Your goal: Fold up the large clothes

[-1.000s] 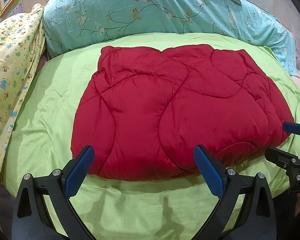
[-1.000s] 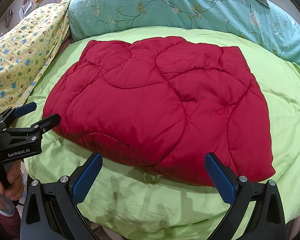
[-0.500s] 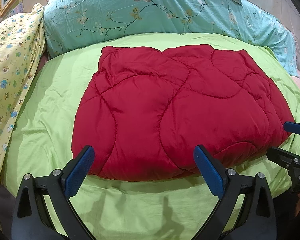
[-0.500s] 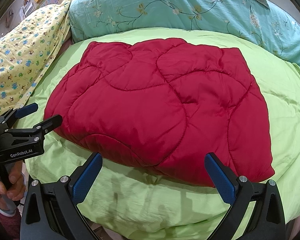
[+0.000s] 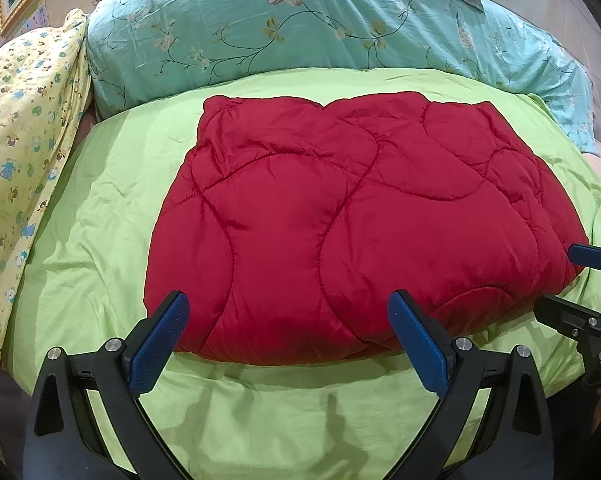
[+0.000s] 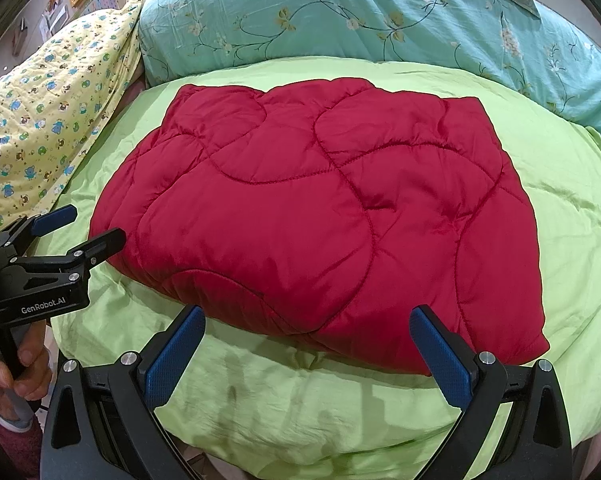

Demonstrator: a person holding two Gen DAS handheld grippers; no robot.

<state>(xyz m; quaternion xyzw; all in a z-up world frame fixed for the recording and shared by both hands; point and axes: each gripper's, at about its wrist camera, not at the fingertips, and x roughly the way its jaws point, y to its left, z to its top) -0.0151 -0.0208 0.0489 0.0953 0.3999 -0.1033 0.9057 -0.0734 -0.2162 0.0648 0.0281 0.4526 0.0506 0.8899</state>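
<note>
A red quilted padded garment (image 5: 340, 216) lies folded into a thick rectangle on the lime green bedspread (image 5: 100, 208); it also shows in the right wrist view (image 6: 320, 216). My left gripper (image 5: 288, 340) is open and empty, hovering just off the garment's near edge. My right gripper (image 6: 308, 352) is open and empty, just off the near edge further right. Each gripper shows in the other's view: the right one (image 5: 572, 280) at the garment's right corner, the left one (image 6: 84, 228) at its left corner. Neither touches the cloth.
A teal floral duvet (image 5: 300, 28) is piled at the back of the bed. A yellow patterned blanket (image 5: 16, 152) hangs along the left side. The bed's front edge (image 6: 300, 448) drops off below my grippers. A hand (image 6: 16, 364) holds the left gripper's handle.
Both grippers have drifted very slightly; the garment has not moved and both stay open.
</note>
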